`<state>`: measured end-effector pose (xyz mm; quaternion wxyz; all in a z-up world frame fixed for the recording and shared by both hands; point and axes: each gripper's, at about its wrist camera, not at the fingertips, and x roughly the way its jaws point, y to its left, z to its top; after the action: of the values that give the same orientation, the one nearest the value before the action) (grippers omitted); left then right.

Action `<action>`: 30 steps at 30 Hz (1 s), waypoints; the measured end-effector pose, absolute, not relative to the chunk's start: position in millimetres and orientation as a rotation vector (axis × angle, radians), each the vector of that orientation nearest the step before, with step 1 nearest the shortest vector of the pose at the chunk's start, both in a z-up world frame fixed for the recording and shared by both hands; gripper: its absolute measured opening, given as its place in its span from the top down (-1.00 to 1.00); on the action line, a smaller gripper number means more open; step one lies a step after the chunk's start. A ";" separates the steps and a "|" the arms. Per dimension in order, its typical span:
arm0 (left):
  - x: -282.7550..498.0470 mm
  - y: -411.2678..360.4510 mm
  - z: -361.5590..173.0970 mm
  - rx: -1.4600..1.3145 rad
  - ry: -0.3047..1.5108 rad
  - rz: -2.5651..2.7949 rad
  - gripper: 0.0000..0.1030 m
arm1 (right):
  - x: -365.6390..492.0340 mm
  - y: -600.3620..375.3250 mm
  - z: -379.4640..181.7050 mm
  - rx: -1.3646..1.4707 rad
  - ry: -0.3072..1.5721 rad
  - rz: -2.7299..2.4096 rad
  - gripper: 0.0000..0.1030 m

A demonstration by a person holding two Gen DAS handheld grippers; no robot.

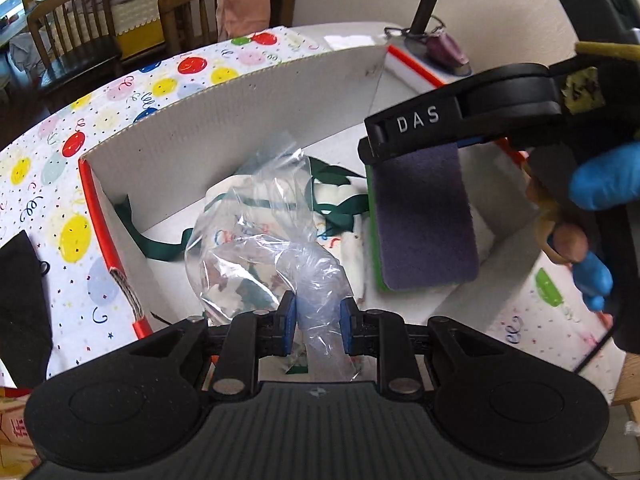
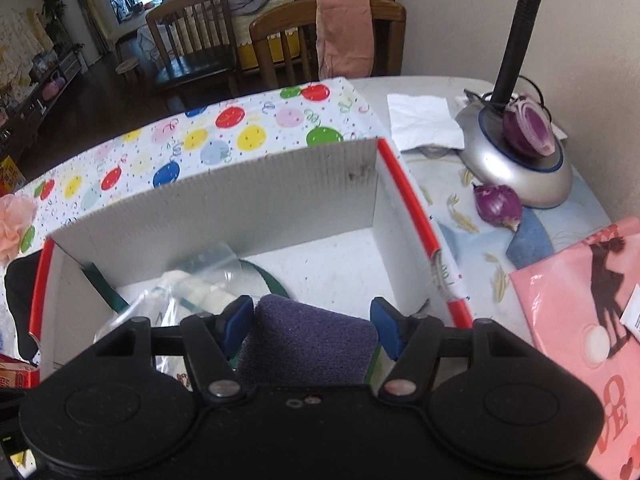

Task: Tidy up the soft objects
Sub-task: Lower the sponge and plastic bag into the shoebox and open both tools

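With the bag [image 1: 280, 264] pinched in the left gripper [image 1: 318, 316] and the sponge [image 2: 308, 344] clamped in the right gripper [image 2: 314, 326], both should be lowered well inside the box [image 2: 224, 200] before being released.

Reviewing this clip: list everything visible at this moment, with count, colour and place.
box: 1, white with red edges, table centre
plastic bag: 1, clear, in left gripper over box
sponge: 1, purple and green, in right gripper over box
ribbon: 1, dark green, inside box
onions: 2, purple, one on lamp base, one beside it
lamp: 1, silver, right of box
pink bag: 1, far right
left gripper: black
right gripper: black
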<state>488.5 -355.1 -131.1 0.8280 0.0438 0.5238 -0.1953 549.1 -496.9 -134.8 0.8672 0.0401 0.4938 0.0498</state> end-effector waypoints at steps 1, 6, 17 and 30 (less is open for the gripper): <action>489.5 -355.8 -133.3 0.098 1.122 -0.414 0.58 | 549.0 -495.8 -136.9 0.082 1.038 0.105 -0.25; 494.0 -356.4 -142.9 0.091 1.164 -0.407 0.58 | 549.9 -492.6 -146.0 0.062 1.062 0.101 -0.26; 496.0 -356.8 -144.7 0.080 1.169 -0.410 0.55 | 547.2 -491.8 -149.7 0.051 1.089 0.102 -0.32; 481.4 -345.7 -123.7 0.022 1.100 -0.422 0.41 | 532.5 -490.6 -124.6 0.065 1.039 0.140 -0.53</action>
<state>481.4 -345.7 -123.6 0.8313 0.0102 0.5189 -0.1991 532.5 -490.6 -124.6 0.8652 0.0308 0.4961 0.0667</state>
